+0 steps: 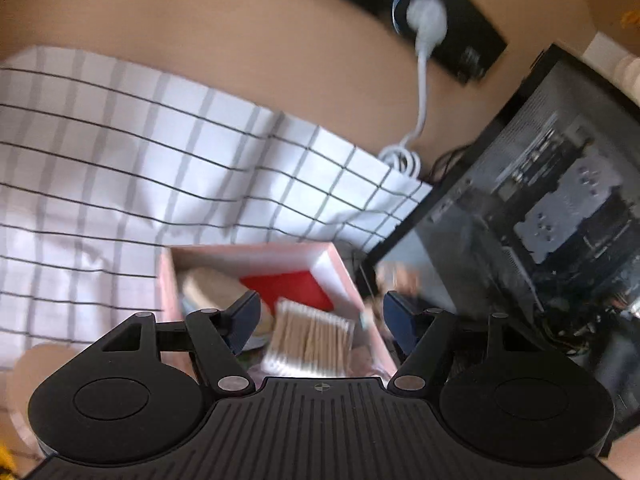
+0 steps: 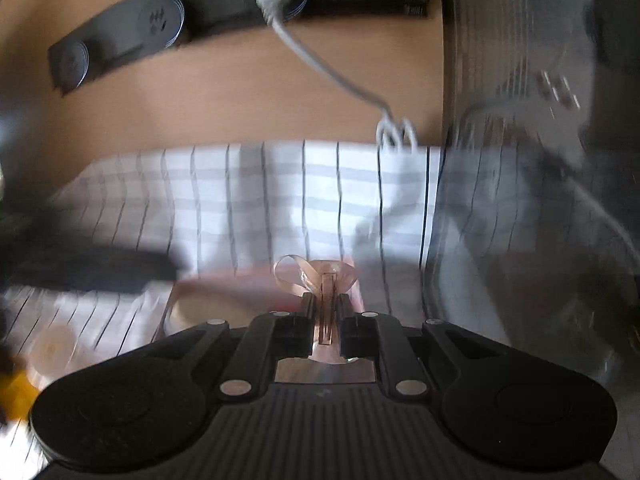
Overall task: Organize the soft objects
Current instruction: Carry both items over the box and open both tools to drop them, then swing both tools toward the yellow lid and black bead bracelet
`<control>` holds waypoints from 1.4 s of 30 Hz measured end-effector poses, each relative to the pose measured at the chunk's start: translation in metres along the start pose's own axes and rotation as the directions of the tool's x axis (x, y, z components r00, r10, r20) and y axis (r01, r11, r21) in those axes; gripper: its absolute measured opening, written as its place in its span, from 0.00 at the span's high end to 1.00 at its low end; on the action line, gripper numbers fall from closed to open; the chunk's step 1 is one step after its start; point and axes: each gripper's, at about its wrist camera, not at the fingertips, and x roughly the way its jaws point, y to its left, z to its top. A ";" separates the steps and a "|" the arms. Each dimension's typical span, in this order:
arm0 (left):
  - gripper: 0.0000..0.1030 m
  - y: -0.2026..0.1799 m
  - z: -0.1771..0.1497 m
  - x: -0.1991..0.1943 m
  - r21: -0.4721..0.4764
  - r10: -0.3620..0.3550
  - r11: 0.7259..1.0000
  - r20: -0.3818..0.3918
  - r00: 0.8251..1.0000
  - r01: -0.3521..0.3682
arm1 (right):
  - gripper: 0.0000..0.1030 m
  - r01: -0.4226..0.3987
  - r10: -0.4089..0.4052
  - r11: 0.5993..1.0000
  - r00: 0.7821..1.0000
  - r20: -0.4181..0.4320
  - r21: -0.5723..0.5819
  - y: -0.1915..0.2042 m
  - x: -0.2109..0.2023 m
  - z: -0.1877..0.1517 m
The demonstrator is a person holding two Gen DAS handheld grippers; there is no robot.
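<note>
The right gripper [image 2: 325, 304] has its jaws closed on a pink ribbon bow [image 2: 316, 274], whose loops stick out past the fingertips, above the blurred pink box [image 2: 224, 280]. The left gripper [image 1: 320, 312] hangs with jaws wide apart, gripping nothing, over the box [image 1: 340, 272], which holds cotton swabs [image 1: 310, 338] and sits on the checked cloth [image 1: 120, 152].

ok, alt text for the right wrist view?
The right gripper is shut on a looped pinkish translucent ribbon, above a pink box on a checked cloth. Behind, a white cable runs to a black power strip; the frame is motion-blurred.
</note>
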 end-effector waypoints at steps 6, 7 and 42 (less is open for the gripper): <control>0.29 0.020 -0.043 -0.062 0.022 0.100 0.995 0.038 0.994 -0.101 | 0.32 0.023 -0.022 0.992 1.000 0.007 -0.122 0.031 0.024 -0.015; 0.29 0.025 -0.053 -0.074 0.015 0.121 0.992 0.050 0.991 -0.122 | 0.32 0.013 -0.014 0.990 1.000 -0.005 -0.137 0.034 0.021 -0.020; 0.29 0.165 -0.167 -0.161 -0.384 0.424 0.853 0.116 0.898 -0.353 | 0.22 -0.425 0.220 0.835 0.840 -0.496 -0.349 0.201 -0.034 -0.154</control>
